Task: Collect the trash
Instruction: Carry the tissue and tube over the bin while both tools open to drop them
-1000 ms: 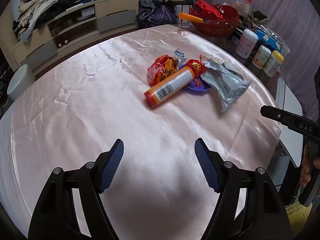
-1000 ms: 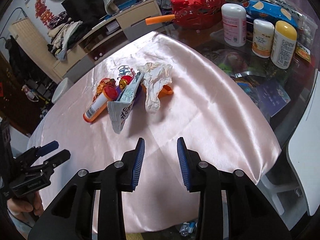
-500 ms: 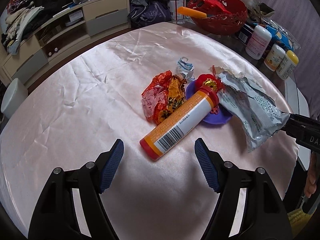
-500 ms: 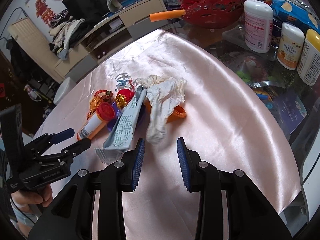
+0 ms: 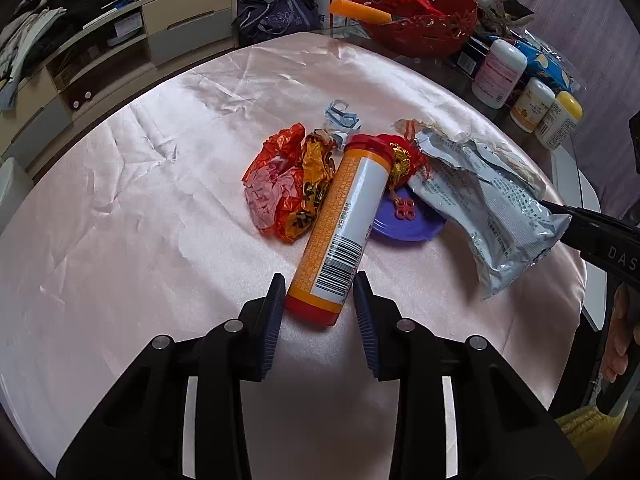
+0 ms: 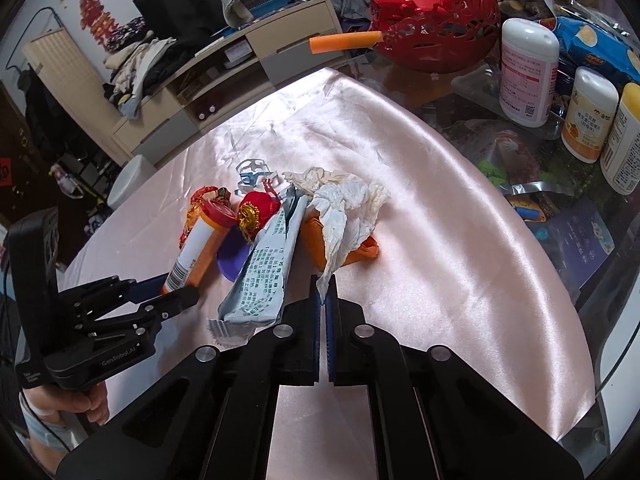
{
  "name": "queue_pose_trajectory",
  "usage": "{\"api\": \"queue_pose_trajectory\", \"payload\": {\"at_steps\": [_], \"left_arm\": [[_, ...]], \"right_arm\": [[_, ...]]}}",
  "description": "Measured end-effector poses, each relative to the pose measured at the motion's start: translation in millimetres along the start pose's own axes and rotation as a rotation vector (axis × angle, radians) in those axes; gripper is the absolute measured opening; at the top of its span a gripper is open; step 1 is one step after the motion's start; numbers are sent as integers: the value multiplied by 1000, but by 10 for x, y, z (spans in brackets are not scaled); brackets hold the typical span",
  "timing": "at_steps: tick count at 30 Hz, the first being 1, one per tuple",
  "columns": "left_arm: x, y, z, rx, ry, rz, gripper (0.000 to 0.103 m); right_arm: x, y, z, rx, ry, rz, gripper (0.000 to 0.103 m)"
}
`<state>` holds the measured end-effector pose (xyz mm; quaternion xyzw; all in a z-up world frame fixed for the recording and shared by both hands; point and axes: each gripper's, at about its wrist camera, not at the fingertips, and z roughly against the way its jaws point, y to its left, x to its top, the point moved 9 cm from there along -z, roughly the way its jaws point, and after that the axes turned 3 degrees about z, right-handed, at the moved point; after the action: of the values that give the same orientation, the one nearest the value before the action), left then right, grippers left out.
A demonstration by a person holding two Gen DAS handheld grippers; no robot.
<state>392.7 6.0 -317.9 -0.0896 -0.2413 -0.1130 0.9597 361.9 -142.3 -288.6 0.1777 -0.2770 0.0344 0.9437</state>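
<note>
So the left gripper (image 5: 319,290) had its fingers snug on either side of the near end of the orange tube (image 5: 343,224), which lay on the pink-clothed desk (image 5: 140,220) with its red cap resting on a purple dish (image 5: 404,226). The right gripper (image 6: 324,294) was pinched tight on the tip of a crumpled white tissue (image 6: 346,210), draped over something orange. A silver wrapper (image 5: 486,204) sat just right of the tube, and a red-orange wrapper (image 5: 288,184) just left of it.
</note>
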Motion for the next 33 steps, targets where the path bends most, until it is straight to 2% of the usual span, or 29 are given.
{"api": "queue_pose_trajectory", "payload": {"at_steps": [8, 16, 25, 33], "left_arm": [[-162, -45, 224, -7, -17, 30, 31], [-426, -183, 677, -13, -52, 37, 29], [-997, -457, 1099, -41, -46, 24, 28], [-1535, -905, 1421, -76, -39, -38, 27]], "right_arm": [[-66, 12, 244, -17, -25, 17, 2], [-241, 42, 773, -28, -76, 24, 2], [-802, 193, 1307, -29, -77, 32, 2], [-1392, 318, 1706, -23, -75, 34, 2]]}}
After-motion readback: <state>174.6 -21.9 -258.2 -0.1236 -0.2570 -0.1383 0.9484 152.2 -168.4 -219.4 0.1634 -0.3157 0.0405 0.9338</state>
